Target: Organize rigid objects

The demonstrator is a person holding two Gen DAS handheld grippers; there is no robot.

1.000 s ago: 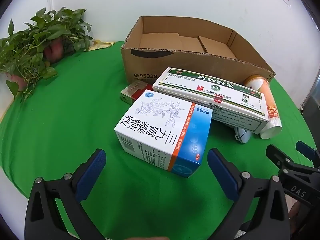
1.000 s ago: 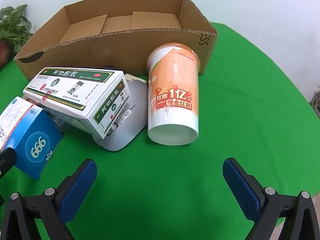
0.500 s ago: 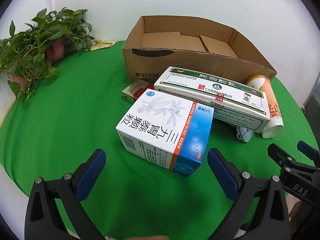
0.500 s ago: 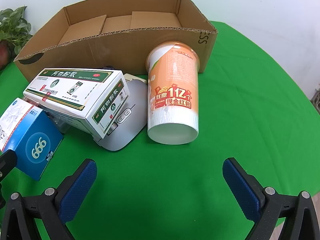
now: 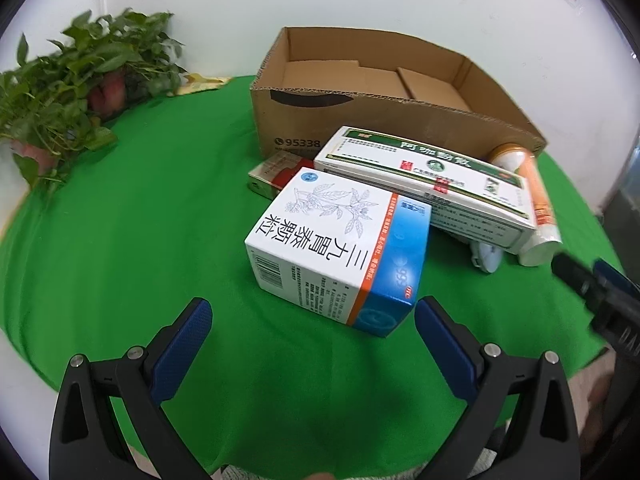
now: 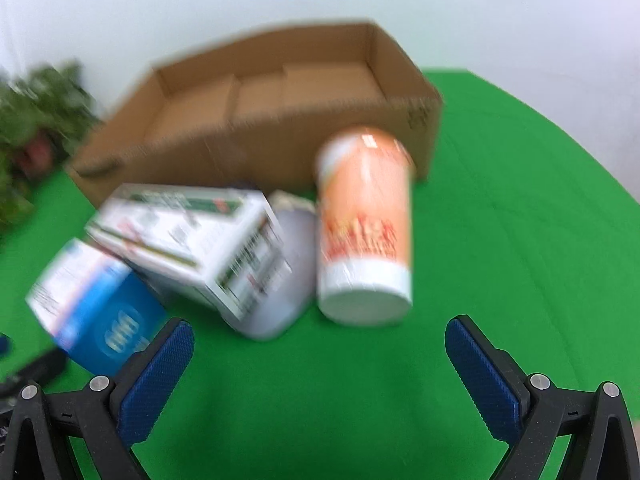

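Observation:
A blue-and-white medicine box [image 5: 340, 248] [image 6: 96, 300] lies on the green cloth just ahead of my open left gripper [image 5: 312, 320]. Behind it a long green-and-white box [image 5: 424, 188] [image 6: 192, 236] leans over a grey-white gadget [image 5: 486, 258] [image 6: 288, 276]. An orange cup [image 5: 532, 204] [image 6: 366, 232] lies on its side at the right, base toward me. A small red pack [image 5: 276, 172] sits by the open cardboard box [image 5: 376, 80] [image 6: 260, 120]. My right gripper [image 6: 320, 340] hangs open, short of the cup and apart from it. The right wrist view is blurred.
A leafy plant with pinkish fruit [image 5: 72, 80] [image 6: 36, 120] stands at the back left against the white wall. Green cloth [image 5: 140, 220] stretches bare to the left of the pile and also to the right [image 6: 520, 220] of the cup. The round table's edge curves close in front.
Both grippers have shifted, the right one fast enough to blur its view. The pile sits lower and more central in the right view. Both stay open and nothing was grasped.

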